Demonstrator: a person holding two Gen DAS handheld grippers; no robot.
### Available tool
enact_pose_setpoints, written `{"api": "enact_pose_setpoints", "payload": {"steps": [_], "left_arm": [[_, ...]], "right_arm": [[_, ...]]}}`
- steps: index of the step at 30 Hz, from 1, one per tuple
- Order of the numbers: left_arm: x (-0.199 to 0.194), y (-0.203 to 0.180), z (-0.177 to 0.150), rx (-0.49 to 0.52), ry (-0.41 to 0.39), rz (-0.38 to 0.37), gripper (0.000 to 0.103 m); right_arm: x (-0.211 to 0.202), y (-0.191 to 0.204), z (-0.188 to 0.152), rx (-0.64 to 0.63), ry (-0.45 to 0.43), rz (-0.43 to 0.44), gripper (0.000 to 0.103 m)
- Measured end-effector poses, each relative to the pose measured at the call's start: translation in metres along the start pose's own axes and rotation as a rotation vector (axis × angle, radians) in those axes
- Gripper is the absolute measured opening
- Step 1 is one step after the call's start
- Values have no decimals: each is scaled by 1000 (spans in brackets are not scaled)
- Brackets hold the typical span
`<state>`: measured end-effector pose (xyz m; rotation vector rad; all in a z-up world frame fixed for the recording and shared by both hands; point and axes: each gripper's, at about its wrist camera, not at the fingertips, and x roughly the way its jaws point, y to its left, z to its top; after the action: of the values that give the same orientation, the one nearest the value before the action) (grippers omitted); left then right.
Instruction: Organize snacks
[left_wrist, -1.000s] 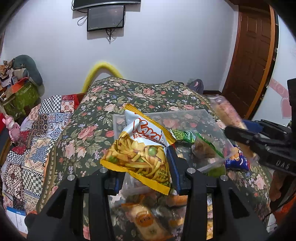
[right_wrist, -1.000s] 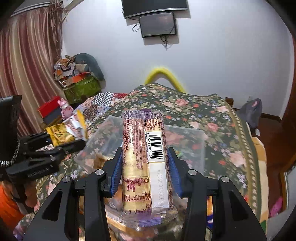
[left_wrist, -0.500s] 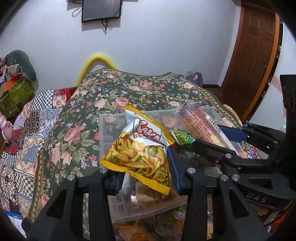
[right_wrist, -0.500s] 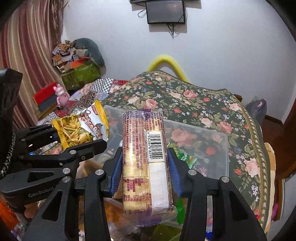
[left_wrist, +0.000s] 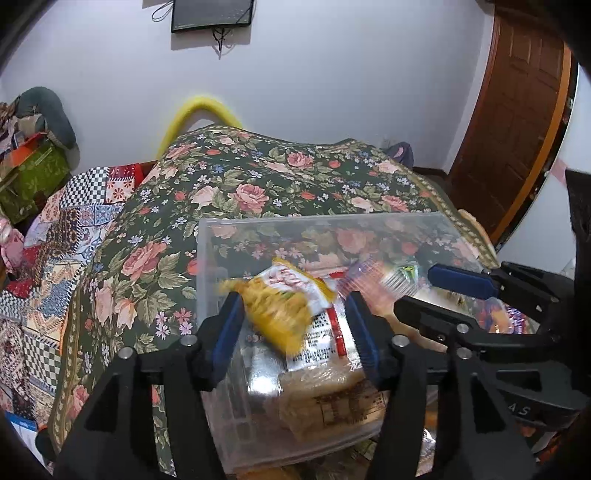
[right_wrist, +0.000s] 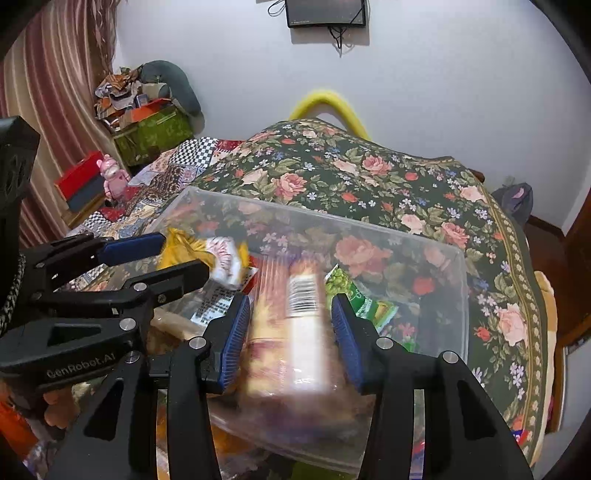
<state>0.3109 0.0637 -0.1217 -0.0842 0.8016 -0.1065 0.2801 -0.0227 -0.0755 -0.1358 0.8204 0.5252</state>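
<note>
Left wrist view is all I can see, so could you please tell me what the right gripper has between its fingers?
Observer: A long packet with a barcode label lies lengthwise between the fingers of the right gripper, over the clear bin.
Operator: Is it gripped firmly?
Observer: Probably not. The packet is smeared with motion while the fingers look sharp, so it seems to be slipping free.
Operator: Is anything beside it in the bin?
Observer: A green packet lies in the bin, just beyond one fingertip.
</note>
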Motion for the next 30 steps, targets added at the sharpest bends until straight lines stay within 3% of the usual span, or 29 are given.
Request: {"api": "enact_pose_setpoints", "payload": {"steps": [14, 21, 30], "left_arm": [[-67, -2, -20, 31, -61, -21, 68], [-85, 4, -55, 49, -16, -13, 71], [-79, 13, -108, 26, 97, -4, 71]], "right_arm": [[-58, 10, -18, -50, -75, 48, 45], [-74, 13, -42, -60, -68, 76, 51], [-70, 24, -81, -78, 11, 107, 51]]}}
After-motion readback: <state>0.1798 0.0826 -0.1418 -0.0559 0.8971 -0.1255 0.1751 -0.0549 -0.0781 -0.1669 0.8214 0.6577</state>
